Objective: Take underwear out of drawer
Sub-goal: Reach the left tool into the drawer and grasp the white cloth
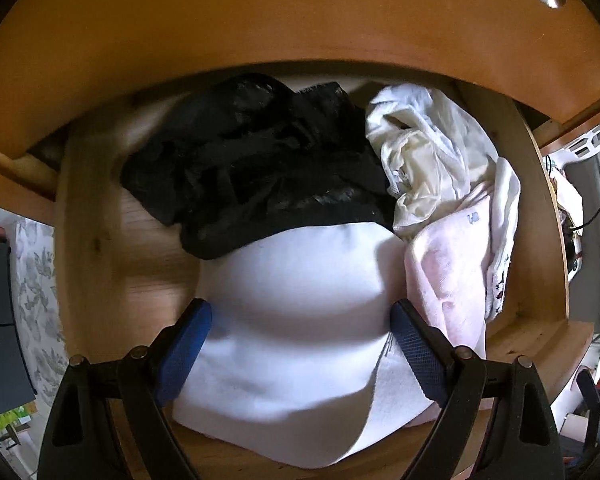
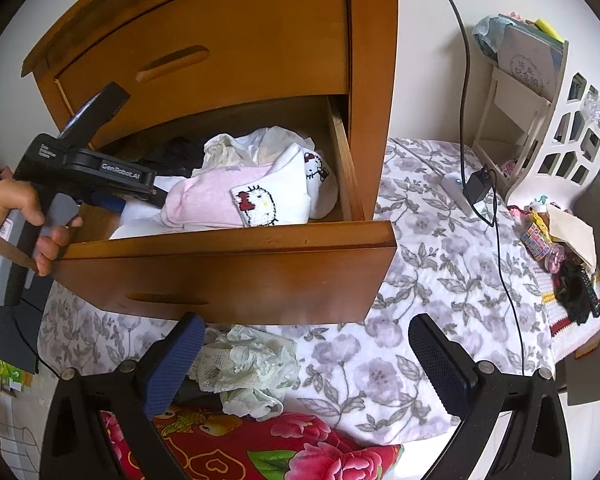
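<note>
The wooden drawer (image 2: 228,280) stands pulled out, with clothes inside. My left gripper (image 1: 302,316) points down into it, open, its blue pads (image 1: 196,332) either side of a folded white garment (image 1: 300,280) that bulges between them. Behind it lie a black crumpled piece of underwear (image 1: 252,168), a cream-white one (image 1: 420,152) and a pink garment (image 1: 448,272). In the right wrist view a hand (image 2: 4,216) holds the left gripper's black housing (image 2: 88,172) over the drawer. My right gripper (image 2: 304,324) hangs open above the bed. Pale lace underwear (image 2: 248,364) lies loose beside its left finger.
The dresser's upper drawer (image 2: 204,52) is closed just above the open one. A floral bedspread (image 2: 440,280) lies below, with a red flowered cloth (image 2: 280,452) at the near edge. A black cable with an adapter (image 2: 478,188) and a white shelf (image 2: 560,132) are on the right.
</note>
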The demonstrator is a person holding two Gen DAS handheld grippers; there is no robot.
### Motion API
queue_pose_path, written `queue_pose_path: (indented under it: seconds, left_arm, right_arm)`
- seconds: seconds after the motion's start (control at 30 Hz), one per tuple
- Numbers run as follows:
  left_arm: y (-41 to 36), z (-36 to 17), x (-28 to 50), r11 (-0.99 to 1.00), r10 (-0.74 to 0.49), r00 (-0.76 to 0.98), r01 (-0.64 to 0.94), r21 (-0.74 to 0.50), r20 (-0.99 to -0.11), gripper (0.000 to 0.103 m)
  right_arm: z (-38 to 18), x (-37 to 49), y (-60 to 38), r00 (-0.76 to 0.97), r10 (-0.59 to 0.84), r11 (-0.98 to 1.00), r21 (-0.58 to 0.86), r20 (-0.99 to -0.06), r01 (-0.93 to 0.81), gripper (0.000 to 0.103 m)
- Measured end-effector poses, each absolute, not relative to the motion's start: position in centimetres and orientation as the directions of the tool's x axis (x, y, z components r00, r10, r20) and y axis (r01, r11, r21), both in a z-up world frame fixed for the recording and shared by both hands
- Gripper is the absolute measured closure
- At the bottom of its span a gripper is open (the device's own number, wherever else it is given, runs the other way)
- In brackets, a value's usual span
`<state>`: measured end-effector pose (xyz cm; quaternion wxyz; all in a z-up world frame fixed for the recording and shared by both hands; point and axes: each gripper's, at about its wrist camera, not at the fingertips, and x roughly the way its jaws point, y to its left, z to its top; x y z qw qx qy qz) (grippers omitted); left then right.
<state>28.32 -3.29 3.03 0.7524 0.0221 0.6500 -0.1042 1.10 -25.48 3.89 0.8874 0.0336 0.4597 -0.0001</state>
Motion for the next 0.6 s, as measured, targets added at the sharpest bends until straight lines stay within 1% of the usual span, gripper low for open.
queue_pose_path:
  seconds: [0.07,0.13,0.2,0.4,0.47,0.6]
  left_arm:
    - [-3.2,2.8,28.5,0.977,-0.131,0.131,0.184,-0.106,-0.983,0.012]
    - [-3.1,2.7,28.5,0.977,-0.142,0.128,0.179,-0.118,-0.981,0.017]
    - [-2.9,2.4,28.8,0.976,-0.144,0.133,0.179,-0.12,-0.981,0.021]
    - [-2.9,2.3,27.8,0.974,-0.176,0.157,0.174,-0.148,-0.972,0.037]
    - [-3.0,2.4,27.3,0.972,-0.185,0.169,0.174,-0.155,-0.968,0.045]
    - [-3.1,2.9,26.5,0.97,-0.201,0.195,0.178,-0.167,-0.96,0.056]
  right_arm:
    - [3.8,1.2,-25.4,0.577,0.033,0.998,0.06,-0.816,0.027,0.0]
    - [3.8,1.3,-25.4,0.577,0.035,0.998,0.059,-0.816,0.024,0.0]
    - [3.8,1.4,-25.4,0.578,0.035,0.998,0.059,-0.815,0.023,0.0]
    - [4.0,1.1,-25.3,0.583,0.035,0.998,0.061,-0.811,0.024,0.0]
    - [4.1,1.0,-25.4,0.586,0.033,0.998,0.061,-0.81,0.027,0.0]
    - [4.4,0.7,-25.4,0.594,0.031,0.998,0.061,-0.804,0.03,0.0]
